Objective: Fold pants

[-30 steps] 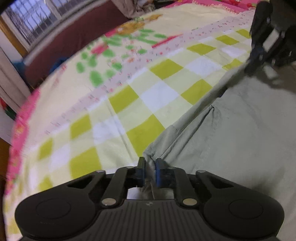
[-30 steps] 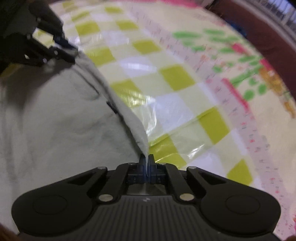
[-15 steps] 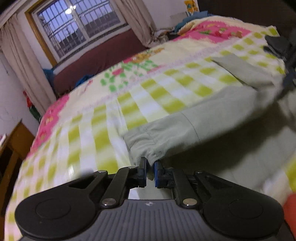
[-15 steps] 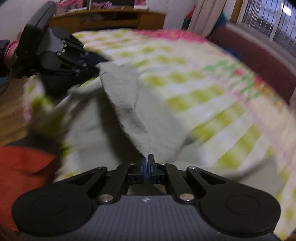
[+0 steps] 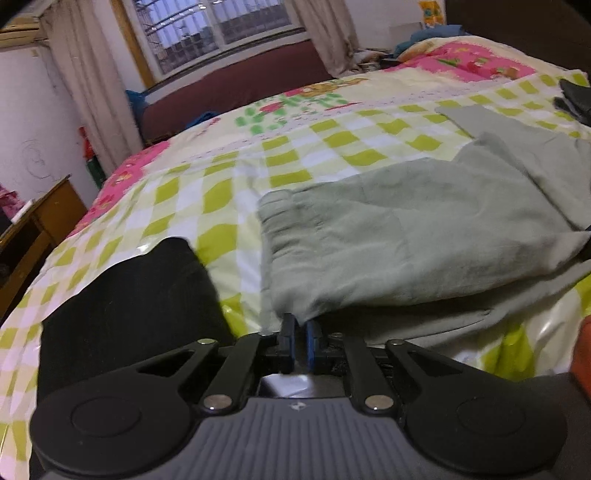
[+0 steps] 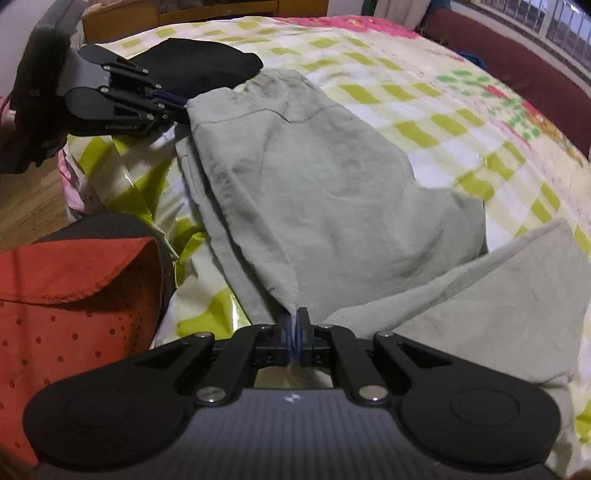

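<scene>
Finding: the pants (image 6: 332, 177), pale green, lie on the bed (image 6: 424, 103) at its near edge, one half doubled over the other, with a loose leg trailing off to the right in the right wrist view.

Tool state: the left gripper (image 5: 298, 332) is clenched on the elastic waist corner of the pants; cloth sits between its blue pads. The right gripper (image 6: 294, 328) is clenched on a gathered point of the pants, further along the same near edge. Both grips look thin, taking only a pinch of cloth.

Step in hand, as judged: carrying the lifted layer over to lay the fold. To do it well, both grips should travel level with each other so the carried edge stays taut and straight. It should land square on the layer beneath, with the waistband lined up, before either tool lets go. Releasing one side early would likely let the layer slump and crease.

Edges and room: the pants sit just beside the near edge of the bed, where the glossy cover drops toward the wooden floor (image 6: 33, 199). A black cloth (image 5: 147, 291) lies near the waist end of the pants. A red dotted cloth (image 6: 74, 288) is close beside the near edge. Beyond the pants, toward the window (image 5: 207, 33), the bed is open and offers the safer direction for setting down.
</scene>
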`<state>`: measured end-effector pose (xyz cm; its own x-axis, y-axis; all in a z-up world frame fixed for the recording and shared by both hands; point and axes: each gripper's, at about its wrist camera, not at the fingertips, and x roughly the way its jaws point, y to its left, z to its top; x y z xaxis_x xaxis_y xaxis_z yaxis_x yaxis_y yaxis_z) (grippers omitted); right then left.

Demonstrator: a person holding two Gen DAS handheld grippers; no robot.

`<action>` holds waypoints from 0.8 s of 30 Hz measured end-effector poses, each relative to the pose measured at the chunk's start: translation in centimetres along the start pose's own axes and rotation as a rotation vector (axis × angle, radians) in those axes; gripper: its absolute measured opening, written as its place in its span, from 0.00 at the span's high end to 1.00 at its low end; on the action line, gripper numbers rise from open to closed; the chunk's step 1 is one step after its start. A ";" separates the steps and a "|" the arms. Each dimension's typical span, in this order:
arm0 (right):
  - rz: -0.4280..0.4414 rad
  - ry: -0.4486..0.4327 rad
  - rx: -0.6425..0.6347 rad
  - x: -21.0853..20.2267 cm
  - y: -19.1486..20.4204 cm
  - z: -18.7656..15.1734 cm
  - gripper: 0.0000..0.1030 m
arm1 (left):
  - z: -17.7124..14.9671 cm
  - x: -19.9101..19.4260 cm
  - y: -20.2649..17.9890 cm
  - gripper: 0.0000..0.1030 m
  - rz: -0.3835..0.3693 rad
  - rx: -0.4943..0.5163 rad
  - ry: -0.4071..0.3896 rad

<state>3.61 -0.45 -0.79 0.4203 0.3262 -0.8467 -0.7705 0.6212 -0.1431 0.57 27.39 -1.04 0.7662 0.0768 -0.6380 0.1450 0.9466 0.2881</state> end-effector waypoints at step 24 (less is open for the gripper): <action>-0.054 -0.195 -0.351 0.2 8.6 6.4 0.63 | -2.0 0.4 -3.6 0.56 0.152 0.541 -0.086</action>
<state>0.16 9.47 1.05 0.5218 0.4495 -0.7251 -0.8474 0.3713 -0.3796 -0.91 24.60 -3.74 0.8483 0.1528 -0.5070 0.3119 0.6296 0.7116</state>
